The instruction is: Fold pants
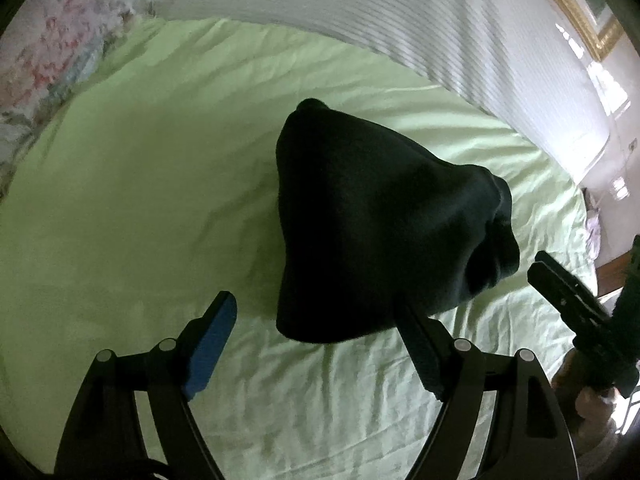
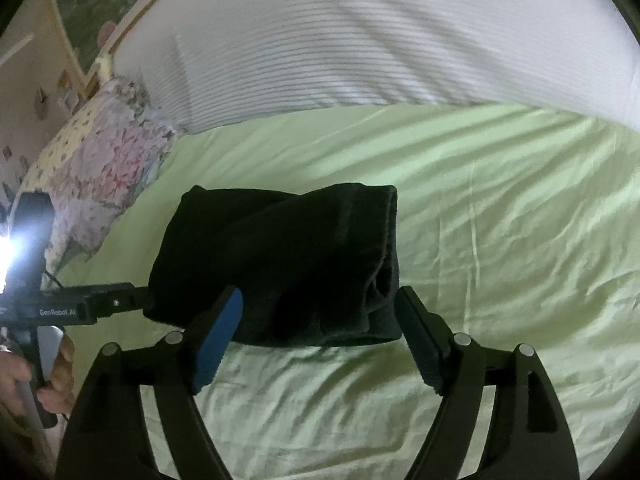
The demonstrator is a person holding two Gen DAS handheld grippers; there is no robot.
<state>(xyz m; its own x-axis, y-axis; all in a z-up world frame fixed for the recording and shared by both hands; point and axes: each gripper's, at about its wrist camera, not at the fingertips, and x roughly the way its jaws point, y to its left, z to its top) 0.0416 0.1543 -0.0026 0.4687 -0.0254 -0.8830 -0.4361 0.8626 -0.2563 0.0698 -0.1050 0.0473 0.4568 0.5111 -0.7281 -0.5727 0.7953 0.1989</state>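
On the green bed sheet [image 1: 120, 200] the black pants [image 1: 380, 232] lie folded into a compact bundle. Both my left gripper [image 1: 316, 344] and right gripper [image 2: 320, 340] hold their jaws wide, gripping nothing; folding looks finished, so next I would only tidy or withdraw.

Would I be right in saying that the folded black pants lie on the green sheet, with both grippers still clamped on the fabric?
Not quite. The pants do lie folded on the green sheet, but neither gripper clamps them: the right gripper stands open in the right wrist view, and the left gripper stands open in the left wrist view, pads off the fabric.
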